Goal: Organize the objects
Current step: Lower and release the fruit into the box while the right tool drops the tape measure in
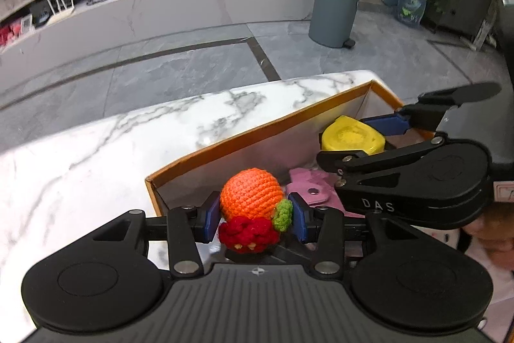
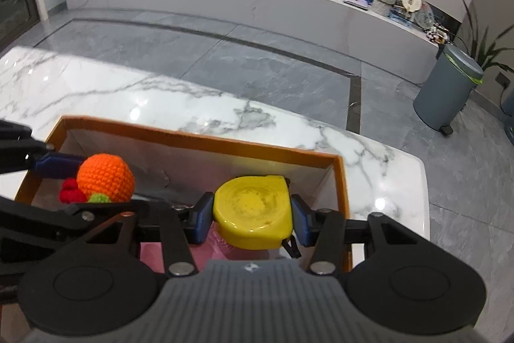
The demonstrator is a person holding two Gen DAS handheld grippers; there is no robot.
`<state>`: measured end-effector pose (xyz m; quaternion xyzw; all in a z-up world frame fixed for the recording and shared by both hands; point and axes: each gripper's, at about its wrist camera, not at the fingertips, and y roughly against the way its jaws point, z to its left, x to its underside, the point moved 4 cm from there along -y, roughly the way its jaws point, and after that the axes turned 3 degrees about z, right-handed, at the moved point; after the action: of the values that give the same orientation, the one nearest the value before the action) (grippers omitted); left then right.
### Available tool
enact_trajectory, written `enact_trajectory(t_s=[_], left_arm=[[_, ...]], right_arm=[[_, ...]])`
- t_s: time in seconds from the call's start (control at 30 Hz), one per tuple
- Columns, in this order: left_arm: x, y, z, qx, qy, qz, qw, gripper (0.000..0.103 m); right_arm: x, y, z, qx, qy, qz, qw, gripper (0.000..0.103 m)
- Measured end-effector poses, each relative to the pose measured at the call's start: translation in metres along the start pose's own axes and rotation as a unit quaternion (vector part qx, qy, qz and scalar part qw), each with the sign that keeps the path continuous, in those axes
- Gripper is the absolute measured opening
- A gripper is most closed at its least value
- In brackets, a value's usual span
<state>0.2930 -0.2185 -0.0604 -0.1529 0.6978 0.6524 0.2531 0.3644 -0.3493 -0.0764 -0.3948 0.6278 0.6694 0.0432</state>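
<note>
Left wrist: pink item (image 1: pixel 316 193) under grippers, bin (image 1: pixel 335 10) behind

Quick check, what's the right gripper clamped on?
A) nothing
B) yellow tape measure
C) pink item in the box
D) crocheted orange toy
B: in the right wrist view the right gripper has both blue pads pressed against the yellow tape measure, held over the box; the crocheted orange toy sits in the left gripper.

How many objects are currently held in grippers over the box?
2: a crocheted orange toy in the left gripper, a yellow tape measure in the right gripper.
</note>
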Motion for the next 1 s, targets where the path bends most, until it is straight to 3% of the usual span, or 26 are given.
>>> enact_trajectory(t_s=[0.23, 0.5, 0.8, 1.0], left_arm=[[0.001, -0.006, -0.006, -0.029, -0.047, 0.006, 0.9985, 0.051], [0.011, -0.018, -0.023, -0.086, -0.121, -0.004, 0.9889, 0.053], [0.014, -0.02, -0.028, -0.095, -0.128, -0.004, 0.9872, 0.057], [0.014, -0.016, -0.027, -0.083, -0.117, 0.009, 0.9897, 0.059]], right_arm=[[0.002, -0.005, 0.005, 0.016, 0.025, 0.013, 0.999, 0.052], [0.008, -0.012, 0.017, 0.06, 0.081, 0.02, 0.995, 0.052], [0.012, -0.012, 0.02, 0.071, 0.095, 0.006, 0.993, 0.054], [0.015, -0.008, 0.02, 0.069, 0.094, 0.0, 0.993, 0.055]])
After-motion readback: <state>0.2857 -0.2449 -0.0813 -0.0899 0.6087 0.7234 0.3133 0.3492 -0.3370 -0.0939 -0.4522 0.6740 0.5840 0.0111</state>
